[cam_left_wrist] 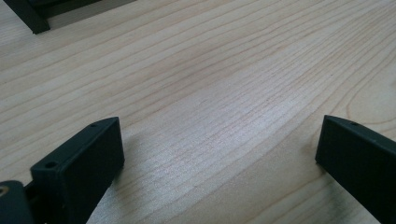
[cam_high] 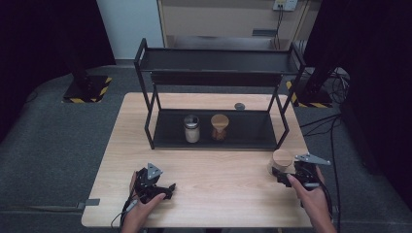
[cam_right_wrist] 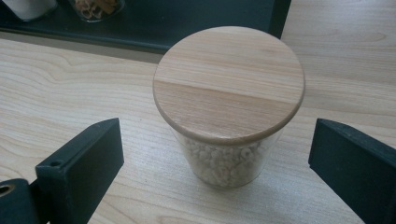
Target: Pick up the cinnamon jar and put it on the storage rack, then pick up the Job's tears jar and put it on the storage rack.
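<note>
R gripper (cam_right_wrist: 212,154) fingers spread wide, straddling but not touching wood-lidded jar (cam_right_wrist: 229,88) on counter (cam_high: 218,179) nr rack (cam_high: 218,97) front-right corner; L gripper (cam_left_wrist: 219,154) fingers released over bare counter.

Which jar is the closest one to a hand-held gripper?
The wooden-lidded jar of pale bits standing on the table, between the open jaws of the right hand-held gripper. The other two jars stand farther back on the black rack's bottom shelf.
</note>
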`<state>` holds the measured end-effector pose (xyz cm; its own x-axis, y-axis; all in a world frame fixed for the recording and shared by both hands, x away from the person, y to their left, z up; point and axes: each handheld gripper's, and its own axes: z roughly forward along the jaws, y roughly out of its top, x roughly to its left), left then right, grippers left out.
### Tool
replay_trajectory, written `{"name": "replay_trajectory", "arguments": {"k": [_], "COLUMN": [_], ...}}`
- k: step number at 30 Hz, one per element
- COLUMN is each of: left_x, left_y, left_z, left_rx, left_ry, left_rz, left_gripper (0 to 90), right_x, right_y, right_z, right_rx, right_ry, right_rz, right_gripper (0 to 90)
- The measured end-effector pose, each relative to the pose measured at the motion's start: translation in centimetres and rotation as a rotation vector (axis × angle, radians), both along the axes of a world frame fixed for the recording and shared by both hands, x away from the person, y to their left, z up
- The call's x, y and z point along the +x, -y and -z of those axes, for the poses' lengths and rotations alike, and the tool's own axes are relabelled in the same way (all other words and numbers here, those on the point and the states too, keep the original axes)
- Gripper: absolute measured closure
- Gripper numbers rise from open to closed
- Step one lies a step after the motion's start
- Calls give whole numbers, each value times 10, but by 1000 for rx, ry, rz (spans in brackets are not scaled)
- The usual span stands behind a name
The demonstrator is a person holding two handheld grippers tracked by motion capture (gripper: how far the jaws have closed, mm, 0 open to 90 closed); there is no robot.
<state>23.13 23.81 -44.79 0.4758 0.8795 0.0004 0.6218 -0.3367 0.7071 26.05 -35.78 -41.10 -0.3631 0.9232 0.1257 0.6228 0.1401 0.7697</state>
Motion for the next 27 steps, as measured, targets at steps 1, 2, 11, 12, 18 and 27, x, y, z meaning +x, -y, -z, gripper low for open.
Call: {"name": "replay_trajectory", "arguments": {"k": [1,2,11,12,18,27], "left_x": [0,0,0,0,0,0], "left_y": [0,0,0,0,0,0], "left_z": [0,0,0,0,0,0], "left_rx": [0,0,0,0,0,0], "left_ry": [0,0,0,0,0,0], "left_rz": [0,0,0,0,0,0], "left_gripper": [0,0,0,0,0,0], "right_x": [0,1,4,4,9,19], "right_y": [-1,-1,-3,-4,-8,-13], "right_z": [0,1,5,5,7,9], "right_rx": [0,-3,-5,-6,-16,-32], "right_ry": [-3,-2,-10,-12,-16,-13], "right_rz": [1,-2,0,2,6,15], "right_gripper": [31,31,33,33,39,74]}}
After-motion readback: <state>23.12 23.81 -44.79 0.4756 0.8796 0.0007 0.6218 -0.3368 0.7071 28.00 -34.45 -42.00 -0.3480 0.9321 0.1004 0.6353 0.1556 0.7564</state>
